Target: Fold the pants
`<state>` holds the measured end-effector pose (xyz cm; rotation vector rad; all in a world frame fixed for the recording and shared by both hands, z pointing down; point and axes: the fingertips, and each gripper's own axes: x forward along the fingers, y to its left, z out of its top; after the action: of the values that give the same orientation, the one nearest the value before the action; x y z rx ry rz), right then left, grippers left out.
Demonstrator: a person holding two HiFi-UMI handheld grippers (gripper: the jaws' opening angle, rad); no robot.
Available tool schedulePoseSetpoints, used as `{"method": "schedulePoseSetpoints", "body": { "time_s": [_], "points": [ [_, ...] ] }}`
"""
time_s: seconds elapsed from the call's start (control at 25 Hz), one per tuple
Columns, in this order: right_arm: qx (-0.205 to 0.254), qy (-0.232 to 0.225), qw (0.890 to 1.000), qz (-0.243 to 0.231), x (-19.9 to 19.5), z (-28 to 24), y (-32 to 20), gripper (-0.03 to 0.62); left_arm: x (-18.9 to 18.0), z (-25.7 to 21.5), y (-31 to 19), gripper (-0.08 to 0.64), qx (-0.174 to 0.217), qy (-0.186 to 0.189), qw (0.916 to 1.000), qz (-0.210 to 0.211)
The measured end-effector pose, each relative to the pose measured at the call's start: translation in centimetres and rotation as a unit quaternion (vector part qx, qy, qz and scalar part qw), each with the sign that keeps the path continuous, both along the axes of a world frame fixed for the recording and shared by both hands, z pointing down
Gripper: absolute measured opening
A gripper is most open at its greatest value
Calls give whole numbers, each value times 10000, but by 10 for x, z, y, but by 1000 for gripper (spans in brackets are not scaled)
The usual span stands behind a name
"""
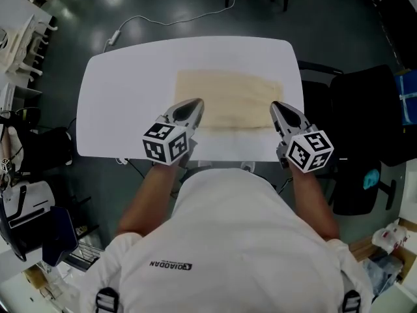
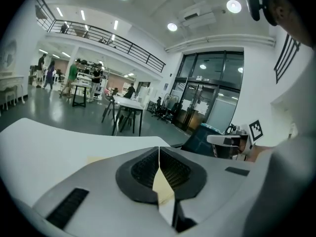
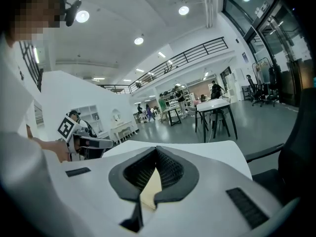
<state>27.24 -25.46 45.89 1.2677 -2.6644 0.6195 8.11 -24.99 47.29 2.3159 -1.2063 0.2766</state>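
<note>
The beige pants [image 1: 228, 100] lie flat as a wide folded rectangle on the white table [image 1: 124, 96]. My left gripper [image 1: 197, 102] hovers over their near left part, its jaws shut. My right gripper [image 1: 274, 104] hovers over their near right corner, also shut. In the left gripper view the black pads [image 2: 143, 169] of the left gripper [image 2: 159, 149] meet in a thin line, with beige cloth [image 2: 163, 187] showing in the gap below them. The right gripper view shows the right gripper [image 3: 156, 149] the same way, with beige [image 3: 150, 189] under its tips. No cloth lifts off the table.
A black chair [image 1: 365, 129] stands right of the table. A white cable [image 1: 150, 21] runs over the floor beyond the far edge. Bags and clutter [image 1: 26, 194] sit at the left. The person stands against the table's near edge [image 1: 221, 156].
</note>
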Motion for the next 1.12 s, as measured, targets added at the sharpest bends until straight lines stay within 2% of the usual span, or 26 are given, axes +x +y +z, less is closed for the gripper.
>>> {"method": "schedulePoseSetpoints", "body": {
  "time_s": [0.24, 0.48, 0.6, 0.76, 0.84, 0.92, 1.12],
  "points": [
    [-104, 216, 9996, -139, -27, 16, -4, 17, -25, 8, 0, 32, 137, -199, 9997, -60],
    [-215, 316, 9991, -164, -49, 25, -3, 17, -50, 17, -1, 32, 67, -249, 9996, -63],
    [-250, 373, 9989, -139, -54, 28, -6, 17, -70, 29, -12, 32, 14, -350, 9992, -210],
    [-307, 454, 9985, -40, -58, 29, -5, 17, -124, 75, -38, 34, -359, -692, 9939, -786],
    [-352, 522, 9980, 23, -58, 31, -1, 17, -148, 100, -50, 46, -581, -795, 9906, -947],
    [-436, 591, 9972, 122, -58, 36, 3, 17, -165, 124, -62, 89, -808, -879, 9880, -978],
    [-751, 728, 9937, 409, -50, 52, 16, 17, -176, 179, -82, 98, -1388, -865, 9824, -904]
  ]
}}
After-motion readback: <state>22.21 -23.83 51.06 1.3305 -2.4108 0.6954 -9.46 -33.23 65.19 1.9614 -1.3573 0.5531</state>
